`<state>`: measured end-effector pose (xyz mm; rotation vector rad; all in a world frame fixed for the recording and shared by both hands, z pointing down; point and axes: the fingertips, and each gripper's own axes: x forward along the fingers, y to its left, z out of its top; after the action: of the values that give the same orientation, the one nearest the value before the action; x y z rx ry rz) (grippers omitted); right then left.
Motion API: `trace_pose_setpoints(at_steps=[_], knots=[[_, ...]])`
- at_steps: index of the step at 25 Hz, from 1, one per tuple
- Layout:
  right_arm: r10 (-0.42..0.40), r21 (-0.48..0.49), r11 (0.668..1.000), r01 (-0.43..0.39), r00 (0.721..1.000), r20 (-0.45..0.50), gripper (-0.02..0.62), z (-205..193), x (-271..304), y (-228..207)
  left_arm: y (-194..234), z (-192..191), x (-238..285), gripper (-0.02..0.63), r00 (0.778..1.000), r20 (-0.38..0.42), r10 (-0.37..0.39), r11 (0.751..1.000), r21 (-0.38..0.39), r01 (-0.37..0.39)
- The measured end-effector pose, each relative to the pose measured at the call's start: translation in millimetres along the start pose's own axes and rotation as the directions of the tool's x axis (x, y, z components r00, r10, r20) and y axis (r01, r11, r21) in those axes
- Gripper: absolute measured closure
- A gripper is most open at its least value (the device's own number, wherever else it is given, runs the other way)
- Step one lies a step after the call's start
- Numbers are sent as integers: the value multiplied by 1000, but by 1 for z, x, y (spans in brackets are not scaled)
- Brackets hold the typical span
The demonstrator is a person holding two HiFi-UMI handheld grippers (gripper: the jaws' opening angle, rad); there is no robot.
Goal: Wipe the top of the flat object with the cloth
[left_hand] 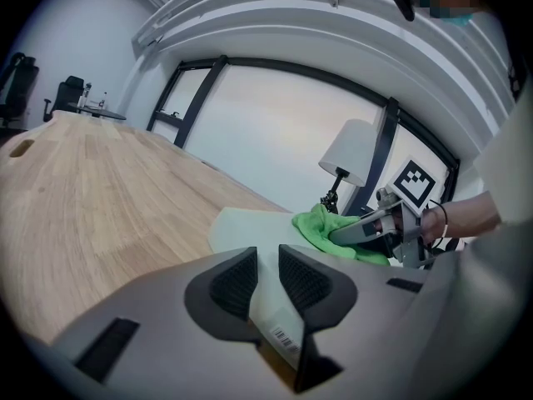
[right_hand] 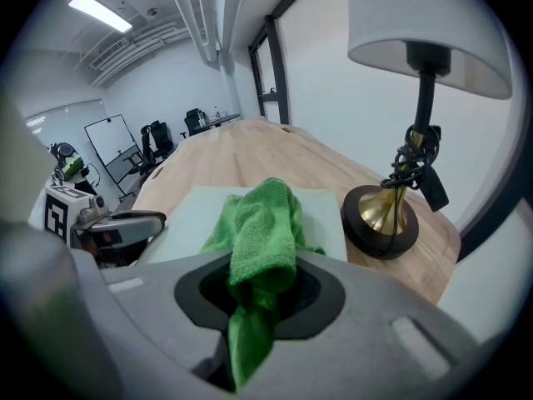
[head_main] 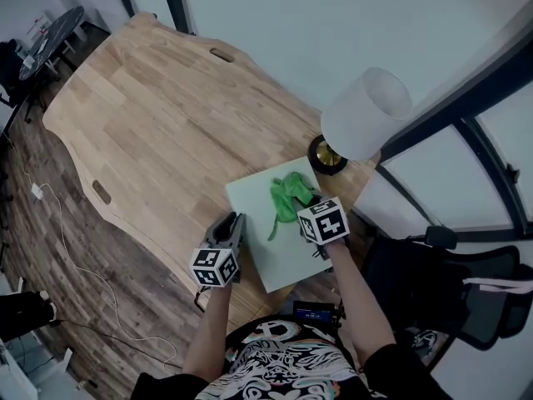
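Observation:
A pale green flat board (head_main: 279, 240) lies near the front edge of the wooden table (head_main: 158, 115). A bright green cloth (head_main: 289, 193) sits bunched on the board's far half. My right gripper (head_main: 308, 207) is shut on the cloth (right_hand: 262, 219), which fills its jaws and hangs down between them. My left gripper (head_main: 234, 226) is at the board's left edge. In the left gripper view the thin board (left_hand: 250, 223) runs between the two pads (left_hand: 237, 280), which are closed on its edge; a barcode label shows below them. The right gripper (left_hand: 366, 230) rests on the cloth (left_hand: 321, 222).
A lamp with a white shade (head_main: 366, 111) and a brass and black base (head_main: 327, 155) stands just beyond the board's far right corner. A black chair (head_main: 466, 294) is at the right. A window wall runs behind the table.

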<state>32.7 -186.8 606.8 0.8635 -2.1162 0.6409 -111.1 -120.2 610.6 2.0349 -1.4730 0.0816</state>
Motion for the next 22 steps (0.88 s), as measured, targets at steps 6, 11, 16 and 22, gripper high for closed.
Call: trace_pose_setpoints(at_steps=[6,11,16,22], knots=[[1,-9,1000,-1,1000,1,518,8,7,3,3,0,-2,525,1000,0,7,1000,-7,-7],[5,-17,1000,-5,1000,1,518,13,10,7,4,-1,-3,525,1000,1,8,1000,-14,-8],[16,-37,999,-16,1000,0,518,19,16,16,4,0,-2,525,1000,0,8,1000,-13,-8],[38,-52,998,-38,999,-2,518,20,18,28,4,0,-3,525,1000,5,16,1000,-14,-16]])
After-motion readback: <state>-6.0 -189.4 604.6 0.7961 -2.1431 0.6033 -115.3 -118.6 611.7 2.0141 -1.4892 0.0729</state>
